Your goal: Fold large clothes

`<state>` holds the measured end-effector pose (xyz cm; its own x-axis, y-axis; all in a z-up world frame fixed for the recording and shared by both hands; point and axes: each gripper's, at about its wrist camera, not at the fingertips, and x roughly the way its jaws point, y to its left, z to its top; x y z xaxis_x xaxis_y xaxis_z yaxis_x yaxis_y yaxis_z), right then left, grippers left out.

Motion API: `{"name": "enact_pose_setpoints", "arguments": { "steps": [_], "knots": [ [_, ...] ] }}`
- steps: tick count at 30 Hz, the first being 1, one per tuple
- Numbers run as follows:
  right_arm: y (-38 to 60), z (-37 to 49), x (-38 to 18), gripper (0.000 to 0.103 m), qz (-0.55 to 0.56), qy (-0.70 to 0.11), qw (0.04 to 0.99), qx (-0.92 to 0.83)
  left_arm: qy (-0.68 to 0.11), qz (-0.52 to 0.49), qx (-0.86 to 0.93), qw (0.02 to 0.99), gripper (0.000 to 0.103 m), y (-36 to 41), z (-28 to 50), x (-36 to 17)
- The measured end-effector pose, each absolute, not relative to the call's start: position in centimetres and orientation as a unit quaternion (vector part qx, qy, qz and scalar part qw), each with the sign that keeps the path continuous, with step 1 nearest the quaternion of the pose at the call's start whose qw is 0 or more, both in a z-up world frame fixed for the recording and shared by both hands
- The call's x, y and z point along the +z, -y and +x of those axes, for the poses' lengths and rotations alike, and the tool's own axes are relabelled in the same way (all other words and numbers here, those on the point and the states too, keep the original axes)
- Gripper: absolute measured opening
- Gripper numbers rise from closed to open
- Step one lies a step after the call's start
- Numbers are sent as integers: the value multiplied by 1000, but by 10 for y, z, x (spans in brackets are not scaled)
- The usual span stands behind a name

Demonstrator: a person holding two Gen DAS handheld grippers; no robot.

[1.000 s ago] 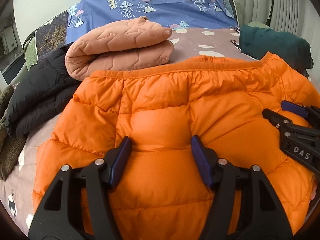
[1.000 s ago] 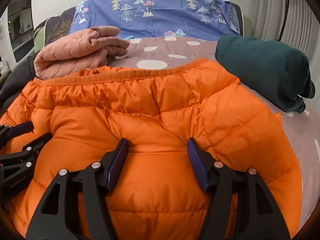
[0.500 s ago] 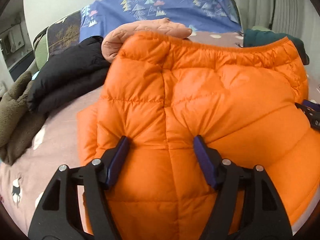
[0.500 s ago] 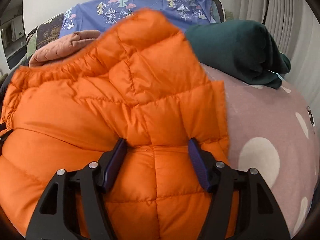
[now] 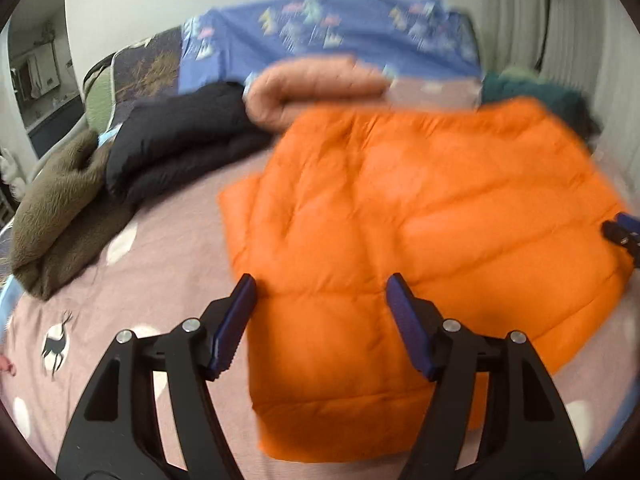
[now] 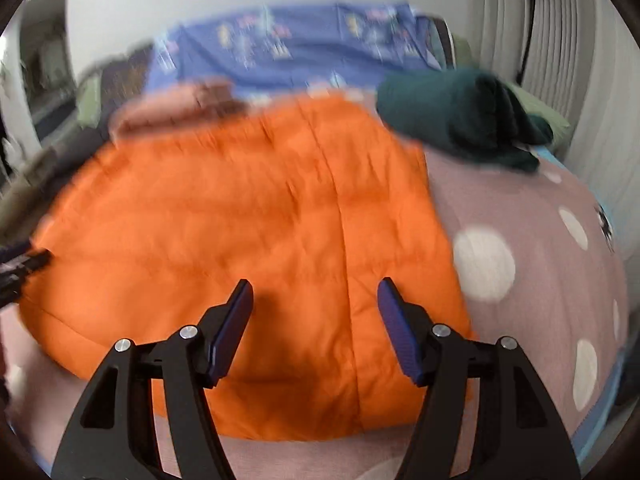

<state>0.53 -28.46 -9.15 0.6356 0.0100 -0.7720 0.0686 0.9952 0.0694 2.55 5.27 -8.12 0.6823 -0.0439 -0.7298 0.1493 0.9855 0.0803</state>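
An orange puffer jacket (image 5: 420,220) lies folded flat on the bed; it also shows in the right wrist view (image 6: 248,216). My left gripper (image 5: 322,308) is open and empty, hovering above the jacket's near left edge. My right gripper (image 6: 316,304) is open and empty above the jacket's near right part. The right gripper's tips show at the right edge of the left wrist view (image 5: 624,232). Both views are motion-blurred.
The bed has a mauve spotted sheet (image 5: 120,280). A brown fleece (image 5: 60,208), a black jacket (image 5: 180,140) and a pink quilted garment (image 5: 312,84) lie folded at the back left. A dark green garment (image 6: 460,120) lies at the back right. Blue pillows (image 5: 340,36) line the headboard.
Both grippers let go of the orange jacket and pulled back. The lifted jacket half now lies flat, folded over on the bed.
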Motion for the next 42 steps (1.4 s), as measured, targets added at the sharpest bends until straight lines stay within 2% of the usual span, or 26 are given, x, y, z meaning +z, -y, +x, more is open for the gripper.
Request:
{"name": "enact_pose_setpoints", "arguments": {
  "steps": [5,11,15,18,20,22,28,32,36,38,40,42],
  "knots": [
    [282,11,-90,67,59,-439,896,-22,-408,28,-64,910,77,-62,28,-96],
    [261,-6,-55,67,63,-395,916,-1,-388,4,-64,919,65,-69,11,-69],
    [219,-12,-41,67,35,-363,929,57,-360,-9,-65,931,52,-68,4,-52],
    [196,-3,-60,67,17,-394,916,77,-385,4,-50,921,40,-66,13,-66],
    [192,8,-86,68,23,-433,898,72,-411,-4,-52,910,41,-69,21,-83],
    [193,14,-100,69,26,-437,896,71,-410,-9,-61,910,44,-71,22,-94],
    [201,19,-85,68,43,-456,885,78,-415,15,-63,908,44,-65,22,-92],
    [199,11,-49,68,41,-414,905,87,-413,-30,-72,907,43,-78,19,-72],
    [181,34,-30,68,11,-373,923,92,-362,-36,-81,928,43,-81,19,-38],
    [178,50,-42,68,19,-391,915,99,-358,-21,-77,930,43,-75,27,-36],
    [172,76,-77,70,26,-449,888,97,-379,-18,-77,922,42,-68,41,-48],
    [168,81,-94,71,8,-439,894,94,-409,0,-59,911,44,-63,54,-75]
  ]
}}
